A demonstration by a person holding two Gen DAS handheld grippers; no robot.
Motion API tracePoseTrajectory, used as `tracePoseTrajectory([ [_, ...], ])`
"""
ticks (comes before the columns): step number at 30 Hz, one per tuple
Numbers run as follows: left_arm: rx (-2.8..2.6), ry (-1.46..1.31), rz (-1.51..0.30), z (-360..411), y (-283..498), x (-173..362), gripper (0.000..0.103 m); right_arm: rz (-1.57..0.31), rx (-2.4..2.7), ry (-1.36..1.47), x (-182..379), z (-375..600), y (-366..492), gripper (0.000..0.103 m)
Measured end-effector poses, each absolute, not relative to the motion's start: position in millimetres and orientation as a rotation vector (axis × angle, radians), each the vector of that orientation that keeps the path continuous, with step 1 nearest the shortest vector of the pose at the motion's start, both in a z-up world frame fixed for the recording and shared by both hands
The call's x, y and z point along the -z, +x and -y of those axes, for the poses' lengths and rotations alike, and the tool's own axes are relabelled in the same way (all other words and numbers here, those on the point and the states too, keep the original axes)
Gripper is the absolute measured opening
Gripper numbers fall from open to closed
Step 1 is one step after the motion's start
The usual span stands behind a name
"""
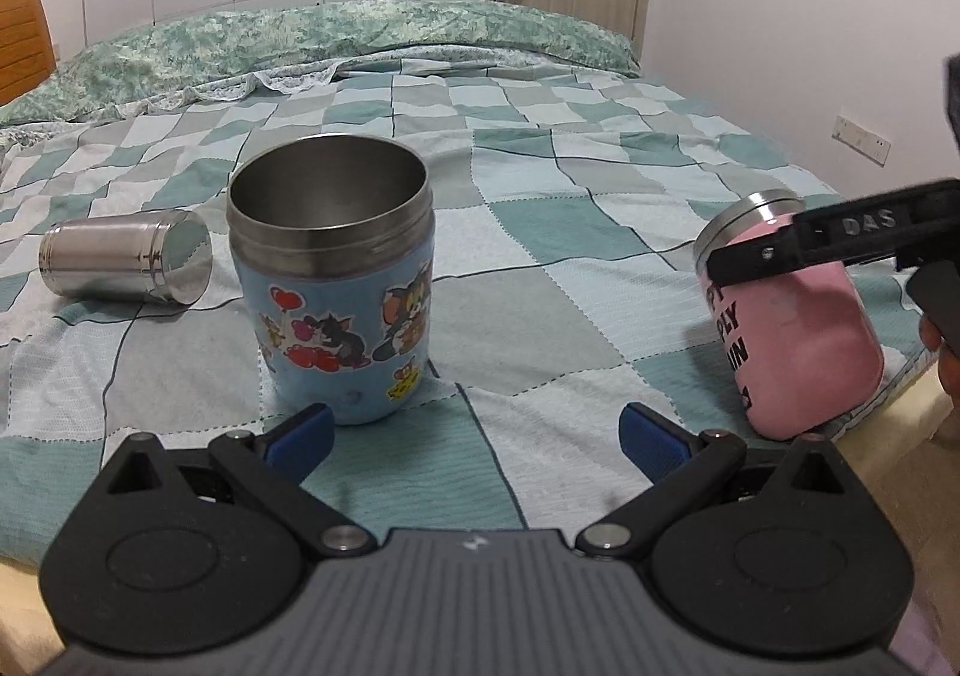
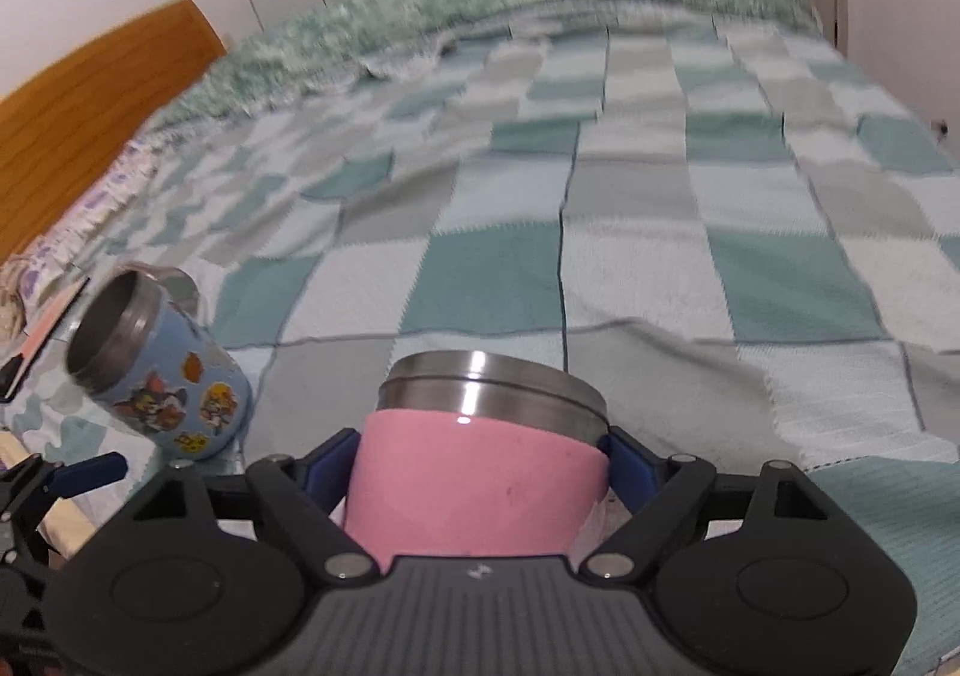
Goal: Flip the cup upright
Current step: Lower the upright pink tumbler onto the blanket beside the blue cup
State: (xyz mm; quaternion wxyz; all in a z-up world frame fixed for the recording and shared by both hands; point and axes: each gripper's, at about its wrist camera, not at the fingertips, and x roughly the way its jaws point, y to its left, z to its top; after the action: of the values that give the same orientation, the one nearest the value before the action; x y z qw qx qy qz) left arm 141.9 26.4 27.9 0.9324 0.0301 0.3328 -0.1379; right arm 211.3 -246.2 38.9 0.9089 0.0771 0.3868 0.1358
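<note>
a: what is seen, from the largest thing down?

b: a bed (image 1: 540, 268) is spread with a checked teal, grey and white quilt, and a green patterned duvet (image 1: 360, 34) is bunched along its far edge. a wooden headboard (image 2: 90, 100) is seen at the bed's left end.

a: and the cups?

b: a pink cup (image 2: 474, 484) with black lettering and a steel rim is held at the near right edge of the bed, tilted, its steel rim up. a blue cartoon-sticker cup (image 1: 336, 280) is stood upright near the near edge, mouth open to the top. a plain steel cup (image 1: 126, 268) is laid on its side well to the left of the blue one.

a: how are the tongs set?

b: the right gripper (image 2: 480, 466) is pressed onto the pink cup, one blue pad on each side of its body. the left gripper (image 1: 474, 436) is spread wide with nothing between its pads, just in front of the blue cup.
</note>
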Motion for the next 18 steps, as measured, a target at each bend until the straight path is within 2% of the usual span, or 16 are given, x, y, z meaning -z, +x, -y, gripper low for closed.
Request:
tracePoseTrajectory([
  [18,0.26,0.008,-0.603,-18,118,-44,0.103,-0.25,-0.223,-0.061,-60,234,143,0.084],
])
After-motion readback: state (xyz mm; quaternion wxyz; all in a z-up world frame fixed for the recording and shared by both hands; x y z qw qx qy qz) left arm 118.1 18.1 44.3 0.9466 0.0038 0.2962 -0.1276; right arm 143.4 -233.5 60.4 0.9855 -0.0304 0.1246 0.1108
